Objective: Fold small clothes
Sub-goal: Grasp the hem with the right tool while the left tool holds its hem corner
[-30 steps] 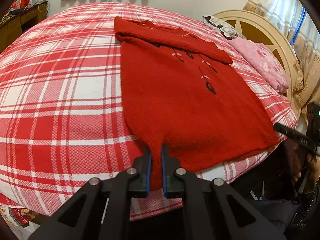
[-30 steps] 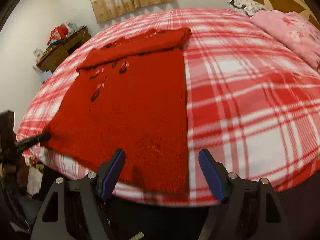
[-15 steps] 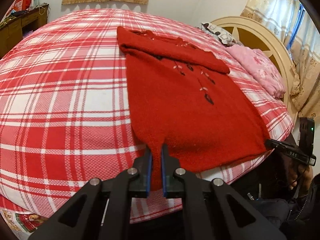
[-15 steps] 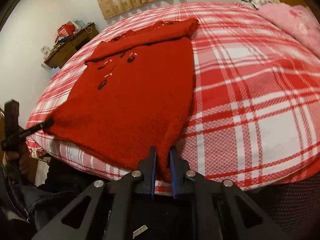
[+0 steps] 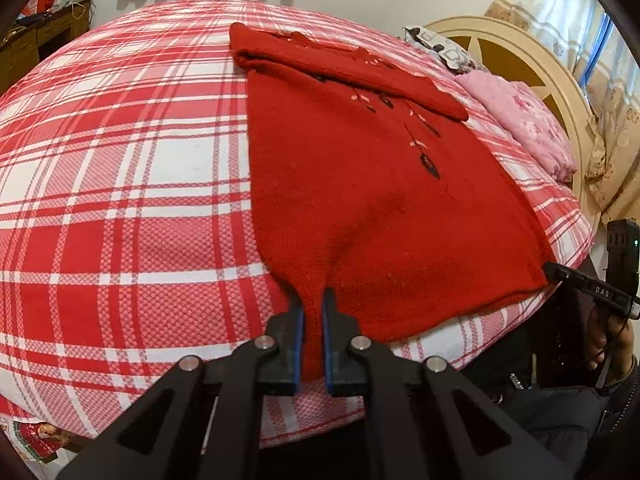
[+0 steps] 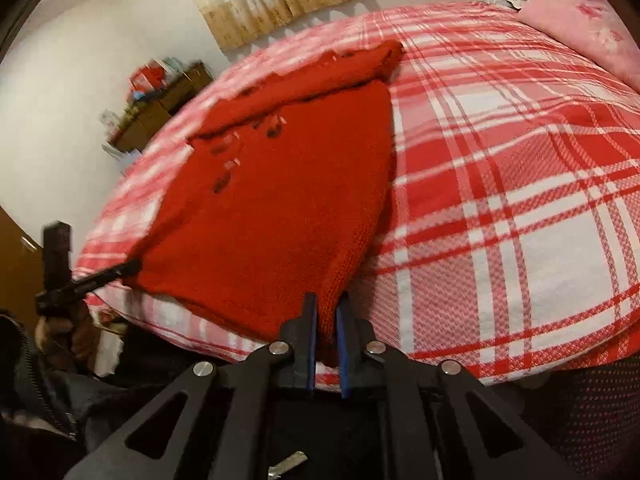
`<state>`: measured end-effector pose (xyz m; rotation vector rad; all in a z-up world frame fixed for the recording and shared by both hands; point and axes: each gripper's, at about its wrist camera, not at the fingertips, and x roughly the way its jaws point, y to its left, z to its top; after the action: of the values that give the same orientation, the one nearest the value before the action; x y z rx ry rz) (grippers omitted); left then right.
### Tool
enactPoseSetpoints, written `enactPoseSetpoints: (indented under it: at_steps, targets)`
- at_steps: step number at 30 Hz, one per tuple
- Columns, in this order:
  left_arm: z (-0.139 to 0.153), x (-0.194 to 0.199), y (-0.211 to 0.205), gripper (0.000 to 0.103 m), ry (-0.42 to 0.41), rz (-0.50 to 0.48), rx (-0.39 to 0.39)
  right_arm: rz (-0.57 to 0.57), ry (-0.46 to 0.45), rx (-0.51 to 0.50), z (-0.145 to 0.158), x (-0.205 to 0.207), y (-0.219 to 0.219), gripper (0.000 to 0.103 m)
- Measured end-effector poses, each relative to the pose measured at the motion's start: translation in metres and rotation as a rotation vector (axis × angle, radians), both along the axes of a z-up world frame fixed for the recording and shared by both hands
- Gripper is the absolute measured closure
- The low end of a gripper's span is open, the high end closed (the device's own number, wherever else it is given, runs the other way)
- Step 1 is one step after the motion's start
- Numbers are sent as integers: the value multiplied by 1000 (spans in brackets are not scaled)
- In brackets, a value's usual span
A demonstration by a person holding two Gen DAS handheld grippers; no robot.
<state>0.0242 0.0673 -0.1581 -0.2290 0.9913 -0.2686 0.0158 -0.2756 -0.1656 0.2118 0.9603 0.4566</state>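
A small red knitted sweater (image 5: 360,184) lies flat on the plaid bed, its sleeves folded across the far end. It also shows in the right wrist view (image 6: 280,208). My left gripper (image 5: 312,300) is shut on the sweater's near left hem corner. My right gripper (image 6: 327,304) is shut on the near right hem corner. Each gripper shows in the other's view at the hem, the right gripper (image 5: 556,274) in the left wrist view and the left gripper (image 6: 128,268) in the right wrist view. Both pinched corners are lifted slightly off the bed.
The red and white plaid bedspread (image 5: 120,160) covers the bed. A pink pillow (image 5: 524,128) and a cream headboard (image 5: 532,60) are to the right. A wooden desk with clutter (image 6: 160,92) stands by the far wall under curtains.
My right gripper was open over the hem one second ago, then closed on the right corner. Both grippers have since raised the hem a little; the left stayed shut throughout.
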Motion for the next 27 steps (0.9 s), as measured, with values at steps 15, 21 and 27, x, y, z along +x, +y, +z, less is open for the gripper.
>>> enactPoseSetpoints:
  at_steps: [15, 21, 27]
  targets:
    - [1, 3, 12, 95, -24, 31, -77, -16, 31, 188, -7, 4, -21, 95]
    - [17, 3, 16, 95, -78, 32, -87, -23, -71, 219, 22, -1, -23, 95]
    - [28, 12, 16, 95, -109, 27, -75, -69, -142, 221, 40, 1, -27, 96]
